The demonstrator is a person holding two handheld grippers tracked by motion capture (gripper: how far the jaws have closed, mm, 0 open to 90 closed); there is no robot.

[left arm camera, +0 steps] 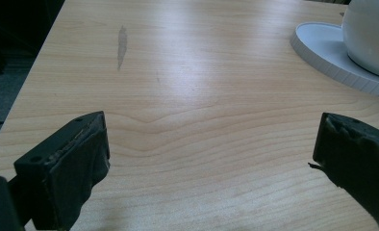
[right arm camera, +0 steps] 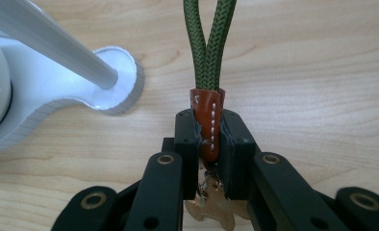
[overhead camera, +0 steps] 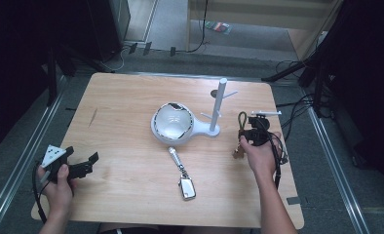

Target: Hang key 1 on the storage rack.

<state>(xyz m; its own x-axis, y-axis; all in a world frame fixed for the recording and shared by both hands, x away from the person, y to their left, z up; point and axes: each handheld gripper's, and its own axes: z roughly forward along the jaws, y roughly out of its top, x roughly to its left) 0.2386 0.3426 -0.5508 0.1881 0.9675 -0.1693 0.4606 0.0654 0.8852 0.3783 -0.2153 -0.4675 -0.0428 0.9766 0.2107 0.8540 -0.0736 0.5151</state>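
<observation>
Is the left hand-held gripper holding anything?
No: in the left gripper view the left hand-held gripper has its jaws wide apart with bare table between them.

Table (overhead camera: 131, 97): light wood top, rounded corners, one darker streak (overhead camera: 92, 117) near its left side; the grain shows in both gripper views.
Floor (overhead camera: 29, 122): grey carpet all round the table.
Rails (overhead camera: 19, 165): metal, one along each side of the table.
Cables (overhead camera: 297, 105): black, loose on the floor at right and behind.
Furniture (overhead camera: 263, 12): pale wood unit at the back.
Surroundings: dark at both sides.
Light: from above, soft glare on the tabletop.
</observation>
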